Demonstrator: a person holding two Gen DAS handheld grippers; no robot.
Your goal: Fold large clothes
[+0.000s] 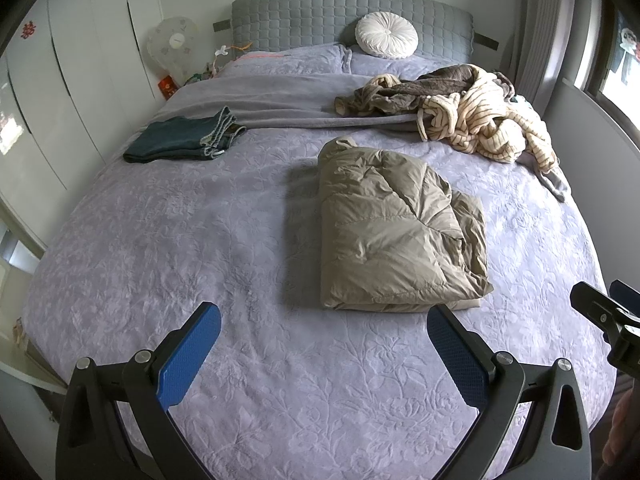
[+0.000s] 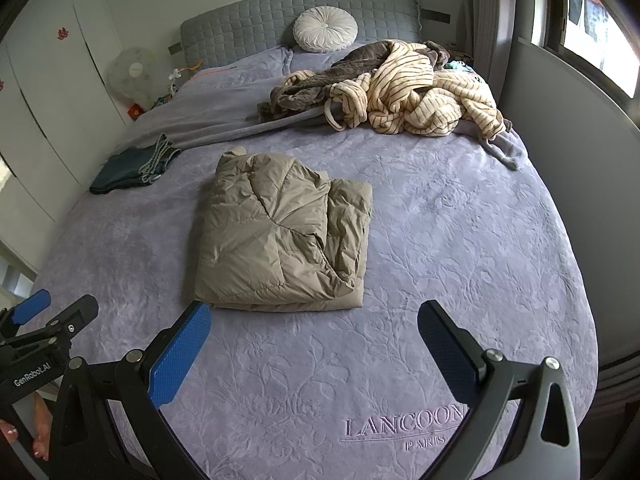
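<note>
A tan puffer jacket (image 1: 396, 228) lies folded into a rectangle in the middle of the lavender bed (image 1: 192, 240); it also shows in the right wrist view (image 2: 284, 232). My left gripper (image 1: 324, 320) is open and empty, held above the bed just short of the jacket's near edge. My right gripper (image 2: 314, 322) is open and empty, also near that edge, a little to the jacket's right. A heap of unfolded clothes, cream striped and grey-brown (image 1: 476, 112), lies at the far right of the bed (image 2: 404, 92).
Folded dark jeans (image 1: 184, 136) lie at the far left of the bed (image 2: 132, 164). A round white cushion (image 1: 386, 35) leans on the grey headboard. White wardrobes (image 1: 60, 80) stand left, a fan (image 1: 172, 44) beside them. A window and grey panel (image 2: 580, 120) are right.
</note>
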